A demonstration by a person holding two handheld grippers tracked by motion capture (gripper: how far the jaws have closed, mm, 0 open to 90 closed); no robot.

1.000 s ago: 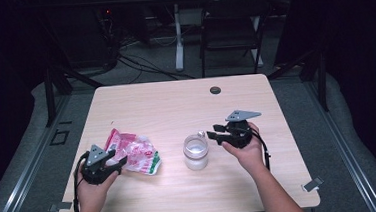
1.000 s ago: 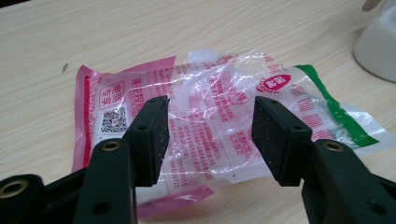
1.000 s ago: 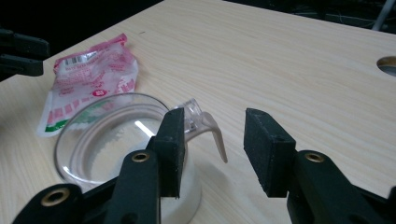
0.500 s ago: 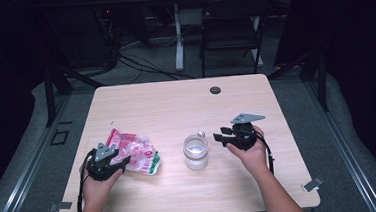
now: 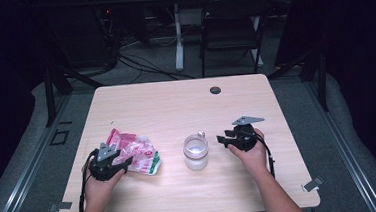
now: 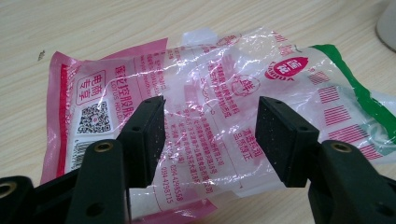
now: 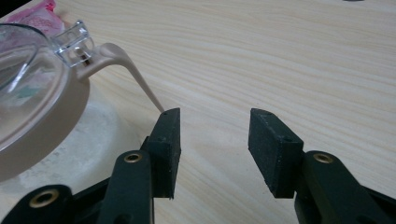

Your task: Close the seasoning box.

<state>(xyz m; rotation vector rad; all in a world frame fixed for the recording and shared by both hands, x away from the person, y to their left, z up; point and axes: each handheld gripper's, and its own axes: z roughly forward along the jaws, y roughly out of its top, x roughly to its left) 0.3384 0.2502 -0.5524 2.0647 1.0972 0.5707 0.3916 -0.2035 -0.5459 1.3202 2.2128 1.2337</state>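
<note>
A crumpled clear bag (image 5: 140,154) with pink print and a green edge lies at the front left of the wooden table (image 5: 176,107). My left gripper (image 5: 125,163) is at its near edge with the jaws apart. They have just been opening, and the bag's film (image 6: 210,88) lies just beyond the left gripper (image 6: 210,133), whose pads do not press on it. A glass jar (image 5: 196,153) with a beige-rimmed clear lid stands mid-table. My right gripper (image 5: 222,139) is close to its right. Its jaws have also just been opening, with bare wood between them. In the right gripper view the jar (image 7: 32,98) is left of the right gripper (image 7: 212,135).
A dark round grommet (image 5: 215,90) sits near the table's far edge. Behind the table stand a chair (image 5: 231,33) and a white post, with cables on the floor. Bare wood stretches across the far half and the right side.
My right gripper has sunk a little toward the table beside the jar. The left hand has stayed at the bag. Bag and jar have not moved.
</note>
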